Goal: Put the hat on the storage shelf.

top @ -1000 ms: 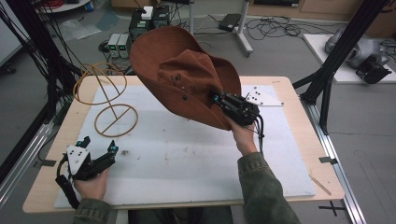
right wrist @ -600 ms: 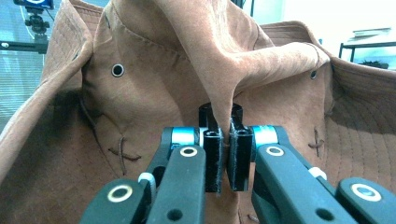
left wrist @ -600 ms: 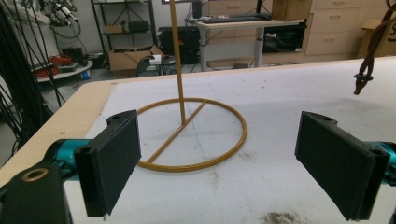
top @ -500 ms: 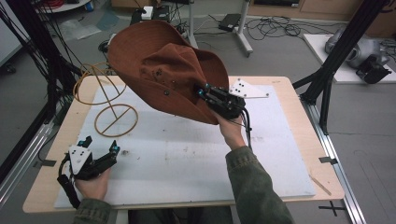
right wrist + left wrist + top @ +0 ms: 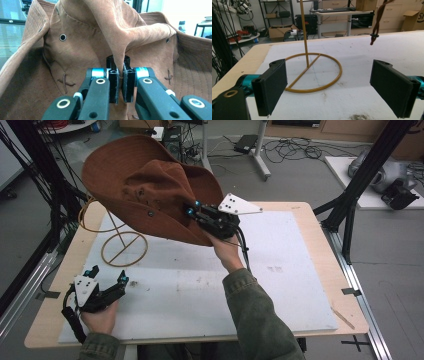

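In the high view the right gripper [image 5: 194, 213] holds a brown suede hat [image 5: 145, 185] up in the air above the far left part of the table [image 5: 295, 207], its brim tilted and hanging over a gold wire stand [image 5: 122, 245]; in the right gripper view the two black jaws are pressed together on a fold of the hat's [image 5: 75, 50] crown, pinching the suede between the pads, with a metal eyelet [image 5: 63, 37] and leather stitching visible on the fabric around them; the stand's ring base lies flat on the white mat [image 5: 280, 285] and its thin upright rod rises under the hat; the left gripper [image 5: 107, 280] rests low on the mat near the front left corner of the table, held in the person's left hand [image 5: 100, 317], well apart from the hat; in the left gripper view its jaws stand wide apart with nothing between them, facing the stand's [image 5: 314, 72] ring base; a thin brown cord [image 5: 377, 22] with a bead at its end dangles at the upper right of that view.
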A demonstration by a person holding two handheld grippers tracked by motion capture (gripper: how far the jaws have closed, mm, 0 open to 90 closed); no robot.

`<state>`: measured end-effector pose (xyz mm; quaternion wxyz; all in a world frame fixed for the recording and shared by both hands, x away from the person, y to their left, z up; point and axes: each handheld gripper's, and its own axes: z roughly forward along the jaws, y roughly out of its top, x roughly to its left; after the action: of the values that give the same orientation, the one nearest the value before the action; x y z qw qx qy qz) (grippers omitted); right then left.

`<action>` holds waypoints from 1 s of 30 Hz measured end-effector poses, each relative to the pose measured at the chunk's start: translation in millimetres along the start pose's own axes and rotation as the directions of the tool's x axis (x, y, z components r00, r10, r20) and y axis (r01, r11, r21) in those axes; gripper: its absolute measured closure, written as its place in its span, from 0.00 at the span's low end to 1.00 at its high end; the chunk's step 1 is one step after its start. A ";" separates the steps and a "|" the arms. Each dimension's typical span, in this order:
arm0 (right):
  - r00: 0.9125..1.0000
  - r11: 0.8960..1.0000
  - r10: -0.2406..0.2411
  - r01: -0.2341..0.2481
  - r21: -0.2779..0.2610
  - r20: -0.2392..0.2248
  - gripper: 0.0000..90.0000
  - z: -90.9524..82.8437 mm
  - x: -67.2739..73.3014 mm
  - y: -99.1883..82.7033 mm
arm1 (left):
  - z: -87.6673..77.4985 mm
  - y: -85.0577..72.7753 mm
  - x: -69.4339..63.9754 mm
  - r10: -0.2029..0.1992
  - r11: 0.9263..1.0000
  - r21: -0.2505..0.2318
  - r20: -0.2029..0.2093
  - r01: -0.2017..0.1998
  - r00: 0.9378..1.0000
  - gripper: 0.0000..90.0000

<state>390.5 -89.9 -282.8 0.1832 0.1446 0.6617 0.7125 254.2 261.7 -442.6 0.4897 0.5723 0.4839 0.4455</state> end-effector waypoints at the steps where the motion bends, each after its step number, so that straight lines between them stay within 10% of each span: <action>1: 1.000 1.000 -0.004 0.004 0.000 -0.003 0.97 4.5 1.1 1.4 | -0.1 0.1 0.3 -0.002 1.000 0.001 0.000 0.002 1.000 0.16; 30: 1.000 1.000 -0.007 0.007 -0.009 -0.012 0.97 117.9 22.2 24.9 | -1.5 0.1 2.8 -0.013 1.000 -0.005 0.006 0.013 1.000 0.16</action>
<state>421.9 23.7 -249.2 0.1824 0.1373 0.6602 0.7156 253.1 264.7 -442.2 0.4955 0.5692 0.4850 0.4419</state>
